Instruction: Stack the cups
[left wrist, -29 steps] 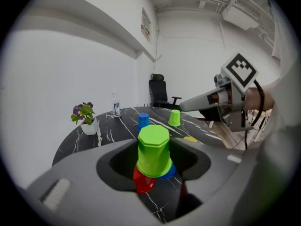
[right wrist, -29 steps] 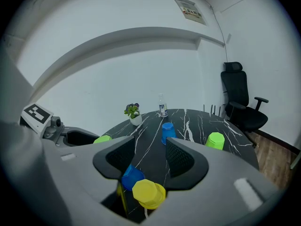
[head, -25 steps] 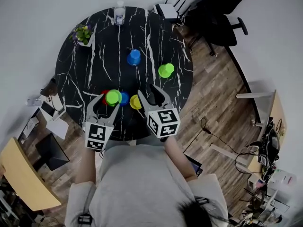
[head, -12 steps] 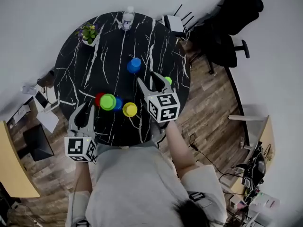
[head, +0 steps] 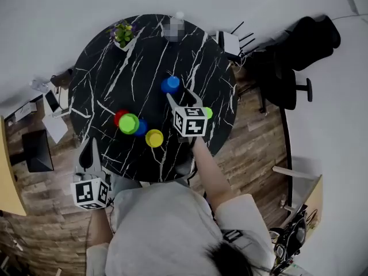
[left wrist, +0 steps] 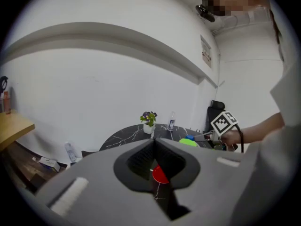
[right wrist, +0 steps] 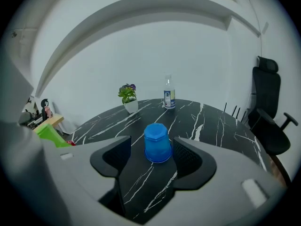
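Observation:
An upturned blue cup (head: 169, 84) (right wrist: 157, 143) stands mid-table. My right gripper (head: 183, 98) (right wrist: 153, 146) reaches it, and its jaws have just been opening. They stand open with the cup between the fingertips, untouched. A green cup (head: 207, 112) peeks out beside its marker cube. To the left is a cluster: a red cup (head: 119, 117) (left wrist: 160, 174), a green cup (head: 129, 123), a blue cup (head: 141, 128) and a yellow cup (head: 154, 138). My left gripper (head: 88, 148) (left wrist: 154, 143) hangs off the table's near left edge, shut and empty.
The round black marble table (head: 103, 79) carries a potted plant (head: 122, 34) (right wrist: 128, 98) and a bottle (head: 176, 26) (right wrist: 169, 98) at its far rim. A black office chair (head: 299, 68) (right wrist: 268, 112) stands at the right. Desks and clutter line the floor at the left.
My left gripper drew back from the green cup in the cluster towards the near left edge, and its jaws came together. My right gripper moved forward to the upturned blue cup.

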`<state>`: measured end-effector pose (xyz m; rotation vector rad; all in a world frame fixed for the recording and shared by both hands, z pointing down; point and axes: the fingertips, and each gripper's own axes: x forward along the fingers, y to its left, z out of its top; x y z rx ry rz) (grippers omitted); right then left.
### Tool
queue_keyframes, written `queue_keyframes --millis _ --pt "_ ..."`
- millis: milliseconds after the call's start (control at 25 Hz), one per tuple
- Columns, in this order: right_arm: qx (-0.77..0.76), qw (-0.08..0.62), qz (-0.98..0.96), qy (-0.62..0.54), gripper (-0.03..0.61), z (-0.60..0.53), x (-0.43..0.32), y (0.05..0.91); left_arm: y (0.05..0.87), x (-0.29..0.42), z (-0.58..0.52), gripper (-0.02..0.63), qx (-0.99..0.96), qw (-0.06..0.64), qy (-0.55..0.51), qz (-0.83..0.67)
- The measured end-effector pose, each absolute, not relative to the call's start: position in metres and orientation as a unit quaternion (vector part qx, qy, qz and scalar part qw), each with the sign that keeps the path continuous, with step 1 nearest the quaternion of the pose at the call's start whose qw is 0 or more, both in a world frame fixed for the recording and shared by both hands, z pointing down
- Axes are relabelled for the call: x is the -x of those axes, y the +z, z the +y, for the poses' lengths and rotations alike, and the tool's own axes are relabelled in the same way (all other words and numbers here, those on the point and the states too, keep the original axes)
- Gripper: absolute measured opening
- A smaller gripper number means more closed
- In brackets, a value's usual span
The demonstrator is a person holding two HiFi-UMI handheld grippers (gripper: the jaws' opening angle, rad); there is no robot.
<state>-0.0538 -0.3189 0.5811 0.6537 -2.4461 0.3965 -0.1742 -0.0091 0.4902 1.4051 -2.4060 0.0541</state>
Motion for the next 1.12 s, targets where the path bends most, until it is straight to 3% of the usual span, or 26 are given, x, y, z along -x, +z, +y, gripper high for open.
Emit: queue_keyframes --millis 440,520,1120 --pt "-0.242 0.305 -0.91 0.14 0.254 -0.342 0.075 0.621 0.498 0.168 0.025 0.058 -0.448 0.181 0.043 -0.874" --pt "-0.241 0.299 -0.914 0.131 0.195 -0.338 0.074 0.613 0.498 0.17 0.021 0.058 -0.458 0.179 0.045 -0.869" --pt "-0.285 0.24 -0.921 0.112 0.19 -0.248 0.012 0.499 0.474 0.195 -0.056 0.058 -0.618 0.134 0.045 -0.773"
